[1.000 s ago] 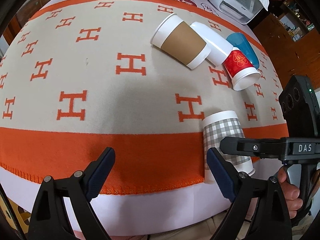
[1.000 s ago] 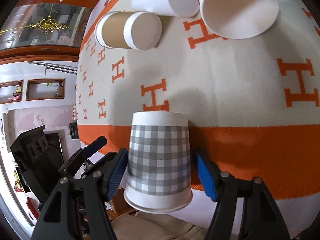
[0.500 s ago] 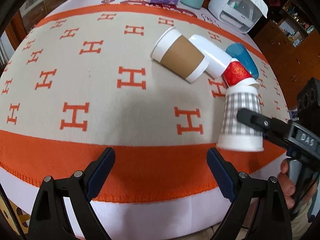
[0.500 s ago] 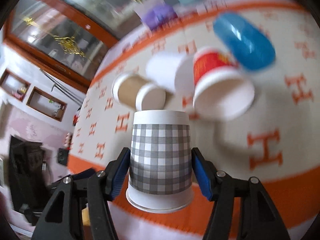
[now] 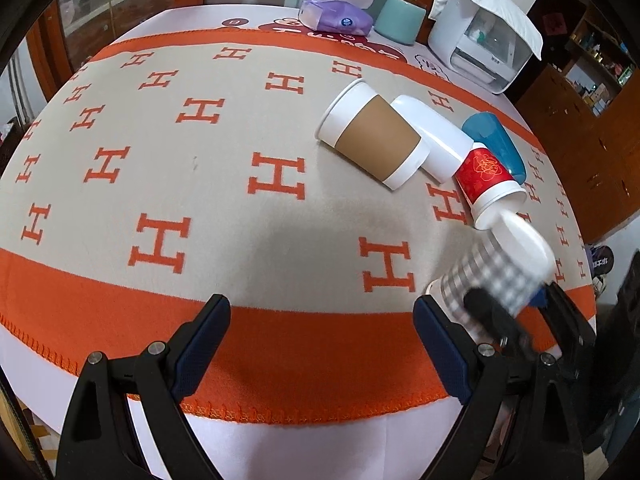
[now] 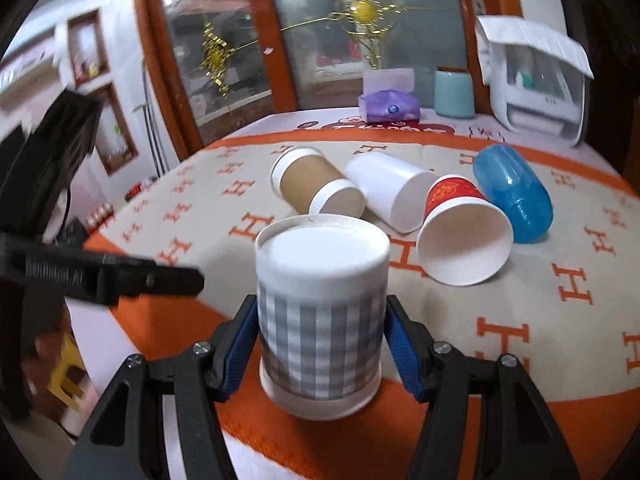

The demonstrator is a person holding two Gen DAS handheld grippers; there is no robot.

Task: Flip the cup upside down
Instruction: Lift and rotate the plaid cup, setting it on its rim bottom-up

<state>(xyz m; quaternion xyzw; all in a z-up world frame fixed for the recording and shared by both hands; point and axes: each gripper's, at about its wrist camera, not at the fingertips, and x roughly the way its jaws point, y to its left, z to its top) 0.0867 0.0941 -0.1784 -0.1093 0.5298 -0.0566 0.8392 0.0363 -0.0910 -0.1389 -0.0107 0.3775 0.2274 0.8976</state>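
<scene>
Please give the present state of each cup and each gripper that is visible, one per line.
Grey checked paper cup: clamped in the right gripper, base up, rim down.
Brown-sleeved white paper cup: lying on its side.
Plain white cup: lying on its side.
Red-banded paper cup: lying on its side, empty.
Blue translucent plastic cup: lying on its side.
Right gripper: shut on the checked cup.
Left gripper: open, empty.

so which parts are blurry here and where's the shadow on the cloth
Left wrist view: the checked cup and right tongs are smeared by motion, the lying cups sharp; a soft grey shadow falls on the cloth. Right wrist view: the left tongs and room behind blur, checked cup fairly crisp.
</scene>
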